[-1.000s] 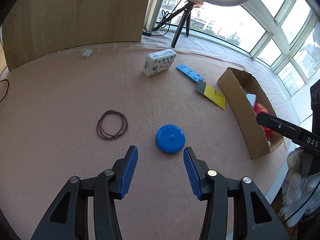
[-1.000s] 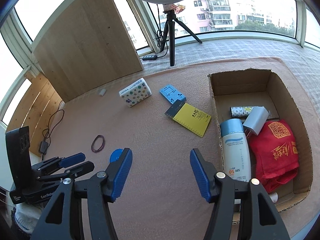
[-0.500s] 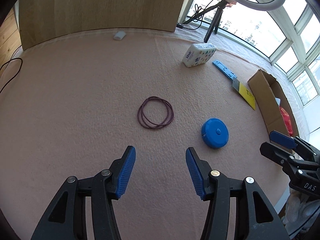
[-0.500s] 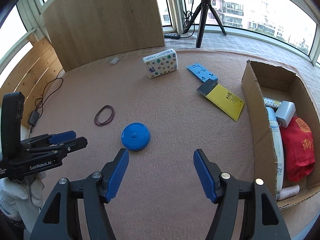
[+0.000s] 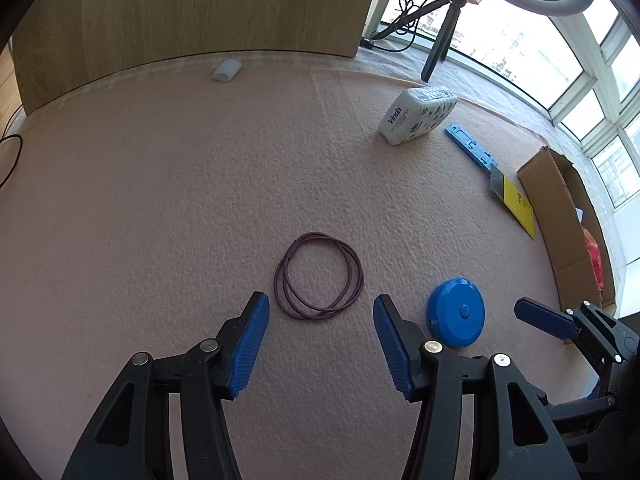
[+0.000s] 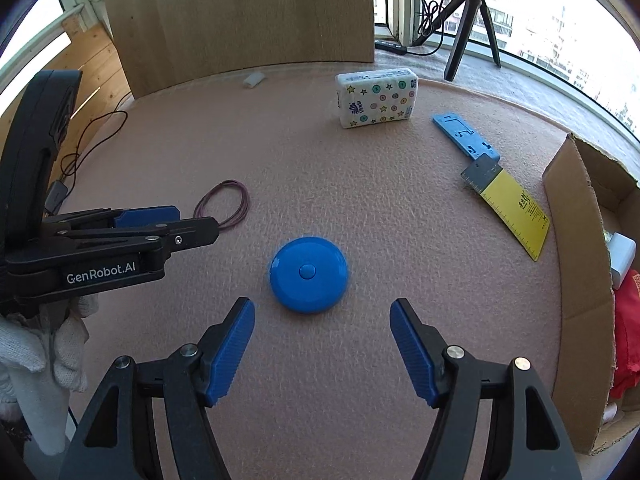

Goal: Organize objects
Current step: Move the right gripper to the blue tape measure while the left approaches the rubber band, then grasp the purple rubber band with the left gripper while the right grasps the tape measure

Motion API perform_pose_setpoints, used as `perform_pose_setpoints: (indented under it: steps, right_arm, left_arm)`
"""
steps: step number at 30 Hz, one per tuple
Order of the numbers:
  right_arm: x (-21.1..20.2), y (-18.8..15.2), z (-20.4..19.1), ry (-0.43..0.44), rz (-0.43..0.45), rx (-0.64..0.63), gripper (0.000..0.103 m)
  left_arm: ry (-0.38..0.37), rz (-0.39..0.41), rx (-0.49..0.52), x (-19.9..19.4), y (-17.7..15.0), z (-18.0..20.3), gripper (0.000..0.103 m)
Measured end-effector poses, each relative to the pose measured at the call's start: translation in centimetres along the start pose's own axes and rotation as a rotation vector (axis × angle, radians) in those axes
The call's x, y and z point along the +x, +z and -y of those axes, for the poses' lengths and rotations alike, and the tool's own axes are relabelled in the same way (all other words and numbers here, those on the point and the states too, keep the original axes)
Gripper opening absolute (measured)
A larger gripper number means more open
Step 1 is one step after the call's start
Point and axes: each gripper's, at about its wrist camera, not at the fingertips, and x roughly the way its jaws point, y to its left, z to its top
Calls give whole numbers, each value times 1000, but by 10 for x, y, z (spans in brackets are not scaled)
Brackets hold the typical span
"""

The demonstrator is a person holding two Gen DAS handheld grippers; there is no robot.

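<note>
Here we have the left gripper (image 5: 320, 320) wide open and empty, lined up just short of the coil of purple bands (image 5: 319, 276) on the table (image 5: 160, 200). Our right gripper (image 6: 322, 336) is equally spread, holding nothing, with the blue disc (image 6: 308, 275) lying just ahead between its fingers. We judge this the approach step of two picks. Next, each gripper needs to drop lower and close; the thin bands will likely want a pinch flush with the felt. The cardboard box (image 6: 580, 208), already part filled, waits to the right.

Home sunroom: bay windows (image 5: 600, 80), carpet (image 5: 160, 200)
</note>
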Motion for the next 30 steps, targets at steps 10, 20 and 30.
perform_pose_setpoints:
  steps: [10,20,30]
  right_arm:
    - [21,7,1,-19,-25,-5,67]
    - [33,10,-4,-36,-29,-38,67]
    - [42,14,-9,-87,-18,-81,67]
  left_arm:
    - [26,-15,65,17,13,14,65]
    - [56,11,115,21,12,19,67]
    - [97,45,110,13,8,1,22]
